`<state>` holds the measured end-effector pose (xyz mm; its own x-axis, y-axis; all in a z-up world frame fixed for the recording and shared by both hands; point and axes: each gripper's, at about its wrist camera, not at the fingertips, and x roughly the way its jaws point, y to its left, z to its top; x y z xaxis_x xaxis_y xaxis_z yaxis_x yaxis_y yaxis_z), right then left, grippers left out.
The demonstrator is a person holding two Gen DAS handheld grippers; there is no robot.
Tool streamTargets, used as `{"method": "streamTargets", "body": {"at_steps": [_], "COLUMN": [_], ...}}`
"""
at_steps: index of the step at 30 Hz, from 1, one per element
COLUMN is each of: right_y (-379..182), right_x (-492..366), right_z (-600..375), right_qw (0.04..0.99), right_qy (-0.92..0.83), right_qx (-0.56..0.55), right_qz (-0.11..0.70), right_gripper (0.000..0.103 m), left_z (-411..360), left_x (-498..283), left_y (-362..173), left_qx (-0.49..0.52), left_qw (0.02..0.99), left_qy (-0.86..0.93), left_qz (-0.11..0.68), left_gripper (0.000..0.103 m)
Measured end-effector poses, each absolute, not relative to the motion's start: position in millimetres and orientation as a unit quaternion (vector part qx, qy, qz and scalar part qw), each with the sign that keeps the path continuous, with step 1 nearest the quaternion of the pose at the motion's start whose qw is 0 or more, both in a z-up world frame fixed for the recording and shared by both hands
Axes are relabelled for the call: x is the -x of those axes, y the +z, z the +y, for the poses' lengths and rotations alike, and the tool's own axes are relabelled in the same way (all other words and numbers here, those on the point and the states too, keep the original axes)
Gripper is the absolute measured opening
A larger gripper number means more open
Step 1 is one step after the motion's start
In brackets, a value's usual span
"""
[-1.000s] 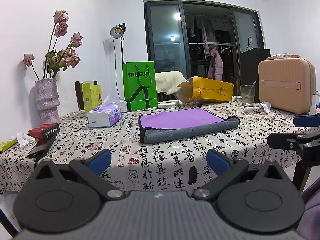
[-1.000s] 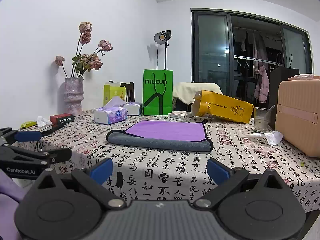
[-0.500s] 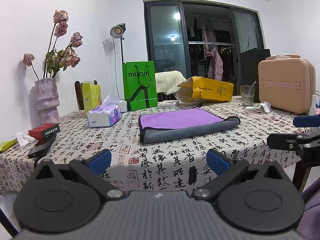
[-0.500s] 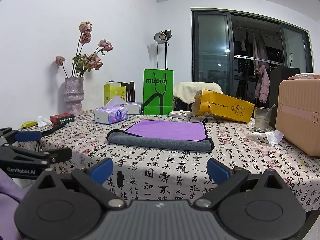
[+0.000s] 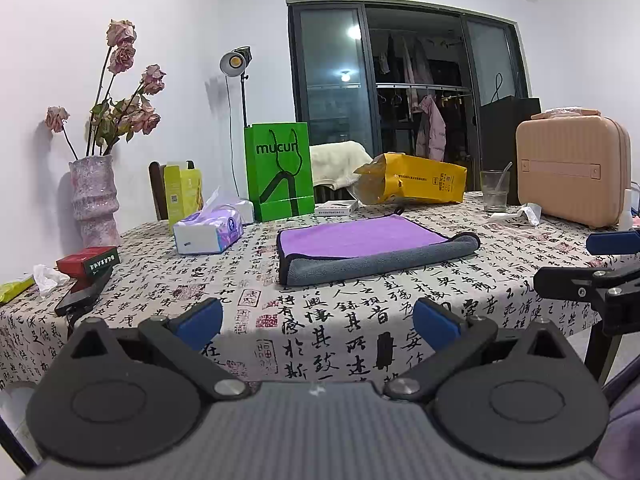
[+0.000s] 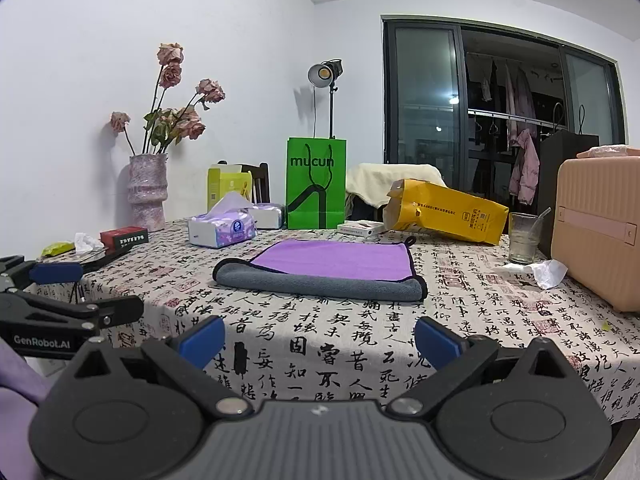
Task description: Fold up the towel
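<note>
A purple towel with a grey underside (image 5: 360,246) lies folded on the table's middle, its grey fold towards me; it also shows in the right wrist view (image 6: 324,270). My left gripper (image 5: 318,320) is open and empty, held off the table's near edge, well short of the towel. My right gripper (image 6: 320,338) is open and empty, also back from the near edge. Each gripper shows at the side of the other's view: the right one (image 5: 592,268) and the left one (image 6: 60,292).
The table (image 5: 320,336) has a calligraphy-print cloth. On it stand a tissue pack (image 5: 208,232), green bag (image 5: 280,172), yellow bag (image 5: 416,180), glass (image 5: 494,192), pink case (image 5: 572,176), vase of roses (image 5: 94,200), red box (image 5: 88,260) and phone (image 5: 82,296).
</note>
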<state>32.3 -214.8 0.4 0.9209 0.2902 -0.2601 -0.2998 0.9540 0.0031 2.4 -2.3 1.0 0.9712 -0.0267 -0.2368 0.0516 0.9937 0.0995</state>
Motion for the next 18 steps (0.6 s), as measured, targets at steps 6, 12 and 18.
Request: {"method": "streamTargets", "body": {"at_steps": [6, 12, 18], "right_y": [0.5, 0.7, 0.1], "right_x": [-32.4, -32.6, -35.1], "right_z": [-214.8, -214.9, -216.9], "right_qw": [0.98, 0.98, 0.979], "right_qy": [0.15, 0.15, 0.153], "right_qx": [0.019, 0.019, 0.016], "right_qz": [0.13, 0.13, 0.131], "right_gripper": [0.102, 0.102, 0.102], "left_z": [-2.1, -2.0, -2.5], "left_x": [-2.3, -2.4, -6.7], "left_y": [1.2, 1.3, 1.9], "left_qx": [-0.052, -0.052, -0.051], "left_qw": [0.991, 0.991, 0.992], "left_qy": [-0.02, -0.02, -0.021], "left_qz": [0.118, 0.118, 0.116], "left_gripper": [0.103, 0.103, 0.103]}}
